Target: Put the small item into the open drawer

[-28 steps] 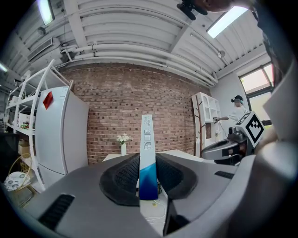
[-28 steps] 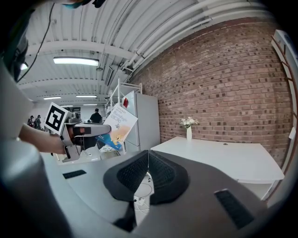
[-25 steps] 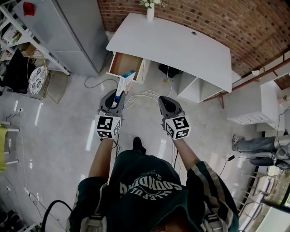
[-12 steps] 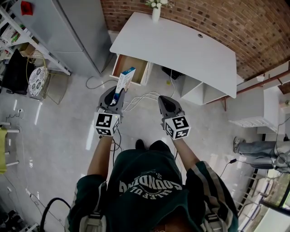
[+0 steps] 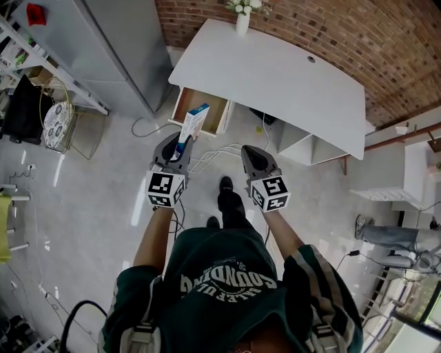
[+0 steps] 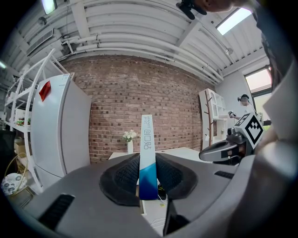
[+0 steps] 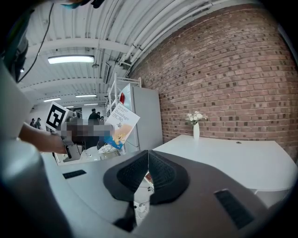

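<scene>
My left gripper (image 5: 178,147) is shut on a flat white-and-blue box (image 5: 192,124), which stands upright between the pads (image 6: 147,153). The box reaches over the near edge of the open wooden drawer (image 5: 200,108) under the white desk (image 5: 275,76). In the right gripper view the box (image 7: 119,122) shows off to the left. My right gripper (image 5: 249,154) is shut with nothing in it, its pads touching (image 7: 148,173), and it hovers over the floor to the right of the left one.
A white vase with flowers (image 5: 242,18) stands at the desk's back edge. A grey fridge (image 5: 103,48) stands left of the drawer, with shelves (image 5: 21,41) beyond it. White cables (image 5: 217,148) lie on the floor under the grippers. A white shelf unit (image 5: 406,165) stands at right.
Both grippers and the person have moved closer to the desk. The box now reaches the drawer's front edge. A foot has stepped forward between the grippers.
</scene>
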Demonstrator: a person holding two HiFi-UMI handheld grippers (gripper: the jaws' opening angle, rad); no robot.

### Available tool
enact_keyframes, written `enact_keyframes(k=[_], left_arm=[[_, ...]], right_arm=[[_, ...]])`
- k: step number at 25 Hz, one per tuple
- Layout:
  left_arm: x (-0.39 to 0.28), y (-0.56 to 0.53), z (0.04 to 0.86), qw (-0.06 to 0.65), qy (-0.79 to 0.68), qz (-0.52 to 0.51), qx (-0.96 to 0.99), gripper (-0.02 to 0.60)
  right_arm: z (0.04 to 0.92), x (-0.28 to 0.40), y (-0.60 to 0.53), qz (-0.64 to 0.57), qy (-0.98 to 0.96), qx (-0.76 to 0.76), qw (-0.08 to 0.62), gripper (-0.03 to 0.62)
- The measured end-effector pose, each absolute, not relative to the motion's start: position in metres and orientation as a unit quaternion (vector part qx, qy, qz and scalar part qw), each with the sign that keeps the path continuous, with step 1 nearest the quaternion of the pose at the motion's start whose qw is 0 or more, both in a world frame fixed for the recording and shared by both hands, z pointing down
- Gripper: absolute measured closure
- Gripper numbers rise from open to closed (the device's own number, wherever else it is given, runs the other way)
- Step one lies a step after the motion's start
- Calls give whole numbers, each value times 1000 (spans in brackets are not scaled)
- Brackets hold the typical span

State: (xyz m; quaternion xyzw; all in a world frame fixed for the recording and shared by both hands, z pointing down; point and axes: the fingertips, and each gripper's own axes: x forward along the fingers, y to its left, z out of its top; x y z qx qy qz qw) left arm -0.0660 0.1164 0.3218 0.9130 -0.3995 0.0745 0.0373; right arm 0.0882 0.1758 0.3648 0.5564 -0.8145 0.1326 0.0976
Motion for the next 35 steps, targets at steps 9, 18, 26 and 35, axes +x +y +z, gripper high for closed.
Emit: enact_keyframes(k=[9, 18, 26, 35], left_arm=[[-62, 54, 329, 49, -426, 84, 899, 486], [-56, 5, 333, 59, -455, 103, 883, 485], [-44, -18, 349, 61, -476, 128, 868, 486], [-50, -28, 364, 72, -490, 151, 855, 486]], right_arm=[[365, 84, 90, 133, -839, 519, 98, 569], [363, 87, 19, 135, -862, 480, 96, 569], [382, 101, -20, 148, -876, 449, 99, 569], [395, 100, -43, 162, -883, 429, 101, 569]])
